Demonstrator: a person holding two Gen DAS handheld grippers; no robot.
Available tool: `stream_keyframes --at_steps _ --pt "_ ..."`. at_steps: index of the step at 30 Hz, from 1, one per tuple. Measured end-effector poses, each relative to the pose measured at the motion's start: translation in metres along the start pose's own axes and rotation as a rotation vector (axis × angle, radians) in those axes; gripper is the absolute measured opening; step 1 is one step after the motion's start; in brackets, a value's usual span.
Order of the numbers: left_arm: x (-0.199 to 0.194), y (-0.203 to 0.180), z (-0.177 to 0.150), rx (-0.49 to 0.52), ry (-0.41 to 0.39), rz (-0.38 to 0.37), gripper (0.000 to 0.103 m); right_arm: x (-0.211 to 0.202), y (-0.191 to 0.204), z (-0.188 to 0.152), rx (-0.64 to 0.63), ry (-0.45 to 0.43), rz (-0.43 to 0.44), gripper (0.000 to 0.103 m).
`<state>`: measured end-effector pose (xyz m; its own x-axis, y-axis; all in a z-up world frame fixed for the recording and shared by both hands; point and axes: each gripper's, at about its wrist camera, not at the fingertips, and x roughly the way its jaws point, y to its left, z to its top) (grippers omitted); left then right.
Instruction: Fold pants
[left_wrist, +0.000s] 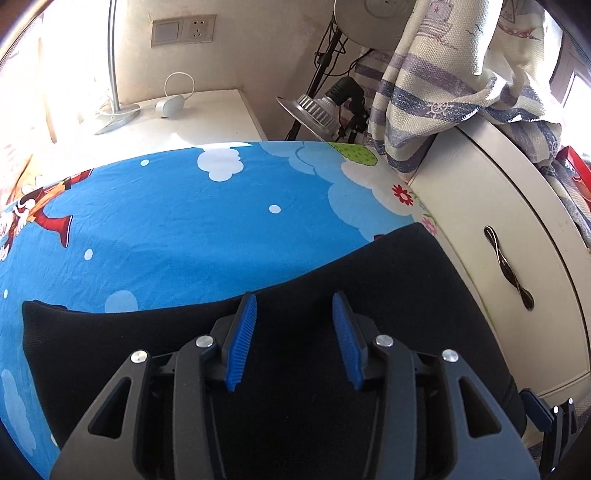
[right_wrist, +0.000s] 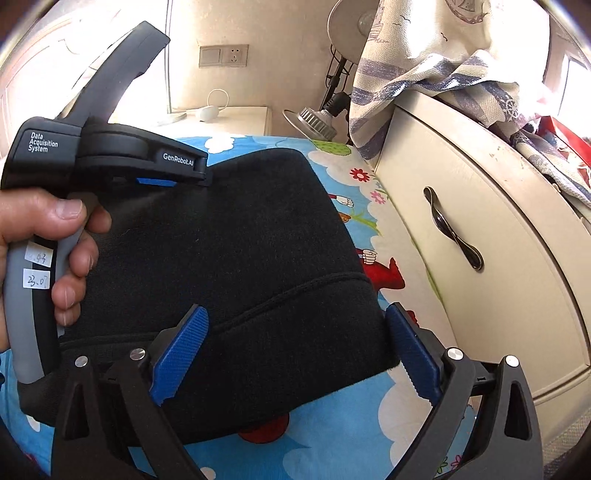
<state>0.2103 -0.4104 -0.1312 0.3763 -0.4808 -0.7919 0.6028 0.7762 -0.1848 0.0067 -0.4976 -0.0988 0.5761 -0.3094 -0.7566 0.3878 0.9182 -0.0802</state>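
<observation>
The black pants (left_wrist: 332, 295) lie folded in a compact stack on the blue cartoon bedsheet (left_wrist: 166, 229). My left gripper (left_wrist: 293, 306) is open and hovers over the stack, holding nothing. In the right wrist view the pants (right_wrist: 240, 240) show a stitched hem edge near the front. My right gripper (right_wrist: 295, 325) is open wide, its blue pads either side of the near right end of the stack, empty. The left gripper's body (right_wrist: 110, 155) and the hand holding it sit over the stack's left side.
A cream cabinet (left_wrist: 498, 221) with a dark handle (left_wrist: 509, 269) stands close on the right. A striped cloth (left_wrist: 443, 92) hangs over it. A white nightstand (left_wrist: 177, 122), a lamp (left_wrist: 317, 107) and a wall socket (left_wrist: 184, 31) are behind the bed.
</observation>
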Motion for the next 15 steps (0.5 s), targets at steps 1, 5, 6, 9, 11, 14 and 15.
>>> stream_keyframes --at_steps 1,5,6,9,11,14,15 --pt "-0.009 0.0 -0.001 -0.004 -0.015 0.006 0.043 -0.005 0.0 -0.001 0.009 -0.007 0.003 0.094" --pt "-0.057 0.013 -0.02 -0.06 -0.094 -0.013 0.057 -0.026 0.01 -0.004 -0.009 -0.06 0.032 0.095" --pt "-0.07 0.018 -0.029 -0.081 -0.111 -0.003 0.061 -0.026 0.016 -0.006 -0.034 -0.059 0.03 0.095" --pt "-0.104 0.032 -0.065 -0.138 -0.15 0.021 0.068 -0.013 0.028 -0.015 -0.093 -0.011 -0.002 0.095" --pt "-0.125 0.035 -0.093 -0.135 -0.159 0.053 0.073 -0.013 0.031 -0.022 -0.112 -0.026 -0.018 0.096" --pt "-0.149 0.035 -0.133 -0.111 -0.158 0.078 0.089 -0.018 0.029 -0.027 -0.097 -0.011 -0.014 0.096" --pt "-0.152 0.035 -0.143 -0.116 -0.148 0.088 0.093 -0.02 0.027 -0.027 -0.088 -0.002 -0.008 0.096"
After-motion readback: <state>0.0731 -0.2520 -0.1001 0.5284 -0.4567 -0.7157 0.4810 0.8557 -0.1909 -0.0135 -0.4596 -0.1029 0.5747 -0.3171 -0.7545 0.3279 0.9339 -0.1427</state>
